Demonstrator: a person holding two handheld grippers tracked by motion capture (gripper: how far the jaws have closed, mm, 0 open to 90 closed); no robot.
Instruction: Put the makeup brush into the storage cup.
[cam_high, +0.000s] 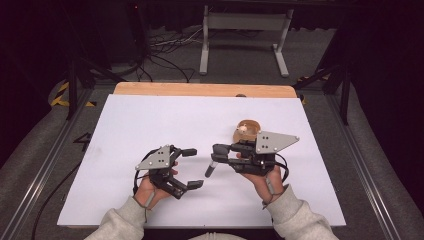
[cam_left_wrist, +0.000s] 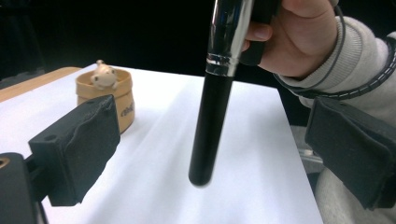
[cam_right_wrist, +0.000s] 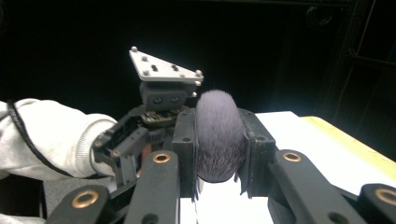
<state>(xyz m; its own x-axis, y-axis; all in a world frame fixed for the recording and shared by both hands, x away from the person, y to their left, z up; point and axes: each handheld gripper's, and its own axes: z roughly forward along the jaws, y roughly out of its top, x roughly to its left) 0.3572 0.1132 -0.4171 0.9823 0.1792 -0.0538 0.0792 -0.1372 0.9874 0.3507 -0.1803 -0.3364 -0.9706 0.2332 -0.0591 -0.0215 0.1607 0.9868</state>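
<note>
Makeup brush with a black handle, chrome ferrule and dark grey bristle head (cam_high: 211, 168) is seen at centre frame of the high view, clamped by its bristles in the right gripper (cam_high: 220, 151), its handle hanging slanted down above the white table sheet (cam_high: 150, 125) without touching. At lower left of centre, the left gripper (cam_high: 192, 168) is held with jaws spread wide apart and empty, just left of the handle. At upper right of the brush, a small tan round pot with a pale figurine on its rim (cam_high: 247, 130) is seen standing behind the right gripper. In the right gripper view, the bristle head (cam_right_wrist: 219, 135) is seen squeezed between both pads.
</note>
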